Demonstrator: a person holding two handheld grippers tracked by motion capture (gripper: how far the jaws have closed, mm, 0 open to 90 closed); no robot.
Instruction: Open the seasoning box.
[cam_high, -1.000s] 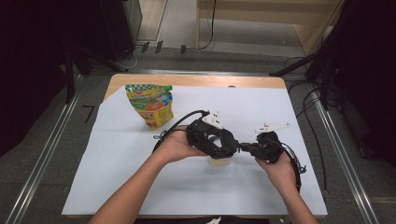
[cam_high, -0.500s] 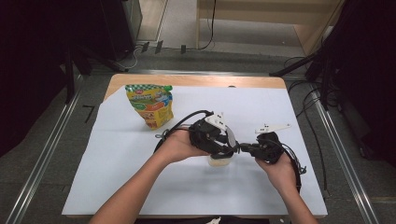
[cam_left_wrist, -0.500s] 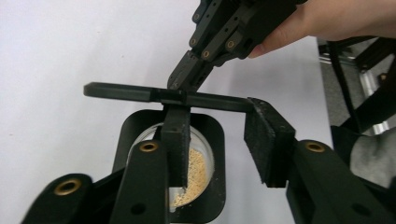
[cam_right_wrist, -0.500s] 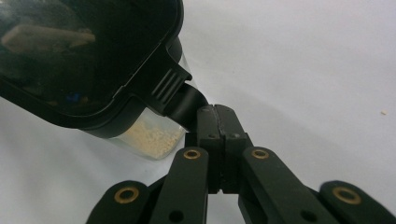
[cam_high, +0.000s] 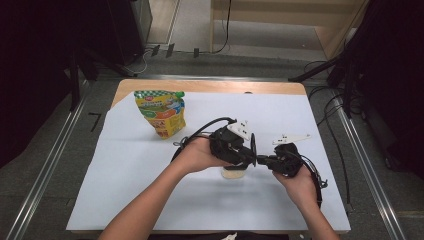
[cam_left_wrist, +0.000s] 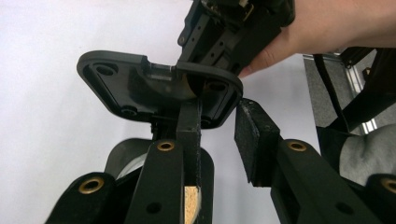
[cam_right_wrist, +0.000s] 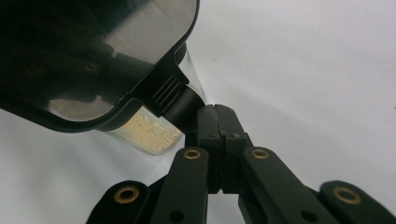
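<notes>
forearms: two bare forearms come in from the bottom edge of the high view, each hand wrapped round a black gripper near the middle of the table.
right gripper (cam_high: 264, 161): jaws pressed together, pinching the tab at the edge of the black lid (cam_right_wrist: 88, 56), seen close in the right gripper view.
left gripper (cam_high: 246, 150): jaws have just been closing. in the left gripper view one jaw lies against the underside of the lid (cam_left_wrist: 154, 86), the other stands a little apart, so the jaws are still spread with no squeeze showing.
lid: black, flat, rounded corners, glossy on top, ribbed catch on one edge; it is lifted and tilted above the container.
container (cam_high: 234, 173): small, clear-walled, holding pale yellow crumbly grains (cam_right_wrist: 149, 133); it stands on the white sheet directly beneath the two grippers, between the hands.
surface: a white sheet (cam_high: 150, 195) covers most of the table, flat and plain; a strip of the wooden tabletop (cam_high: 210, 86) shows at the far edge.
pouch (cam_high: 161, 112): bright yellow-green standing bag with printed pictures, upright on the sheet, well apart from the container, towards the far left.
cables (cam_high: 200, 134): black leads curl off the grippers across the sheet.
room: grey floor, metal rails (cam_high: 47, 165) down both sides of the table, dark stands and loose wiring beyond, pale wooden furniture at the far end.
</notes>
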